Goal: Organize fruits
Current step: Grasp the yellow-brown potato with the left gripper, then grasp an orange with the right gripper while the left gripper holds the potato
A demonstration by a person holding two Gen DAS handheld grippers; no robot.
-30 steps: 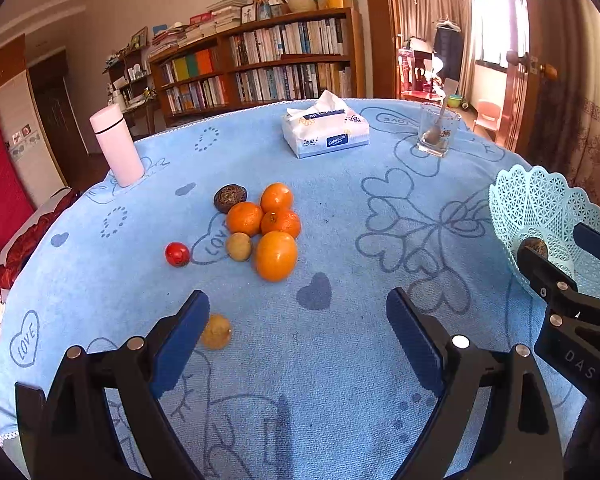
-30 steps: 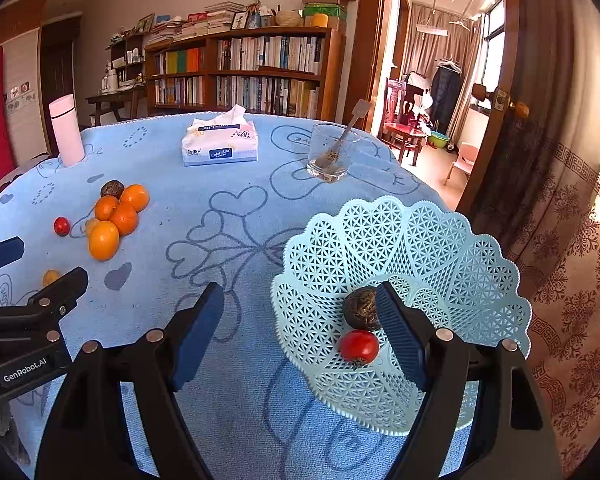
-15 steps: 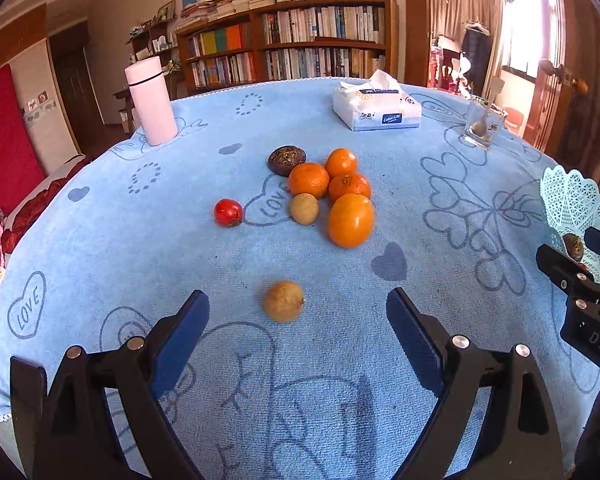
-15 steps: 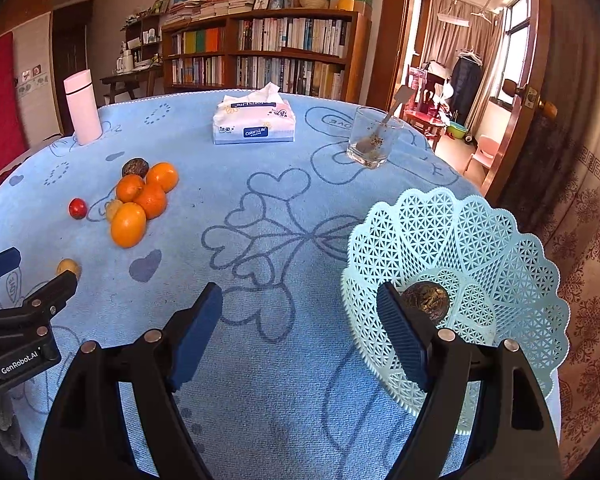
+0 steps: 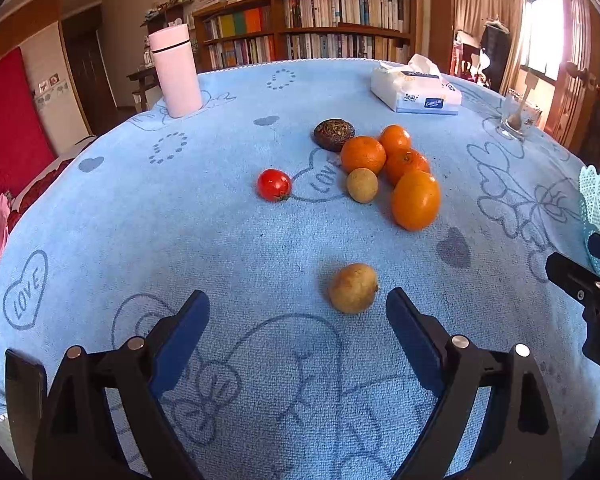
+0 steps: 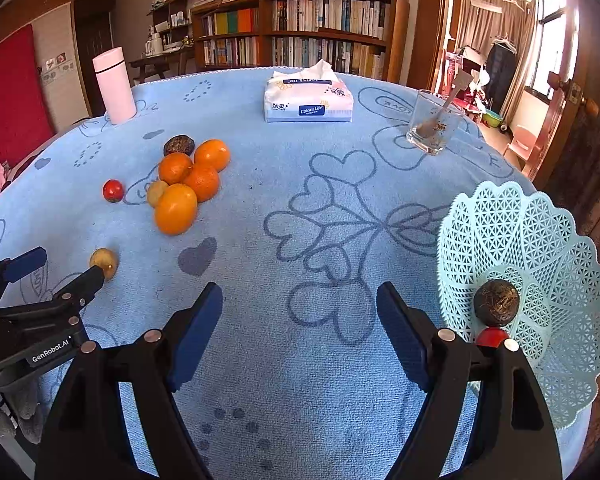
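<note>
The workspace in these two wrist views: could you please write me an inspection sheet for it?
Surface: round table under a blue towel cloth printed with hearts.
Job's things: four oranges clustered with a yellowish fruit and a dark fruit; tomato and lone brown fruit apart; basket holds a dark ball and a red fruit.
Clutter: pink flask, tissue pack, glass with spoon.
Grippers: left claw open, near the lone fruit; right claw open, empty.
Cables: nothing seen.
Surroundings: bookshelves, doorway.
</note>
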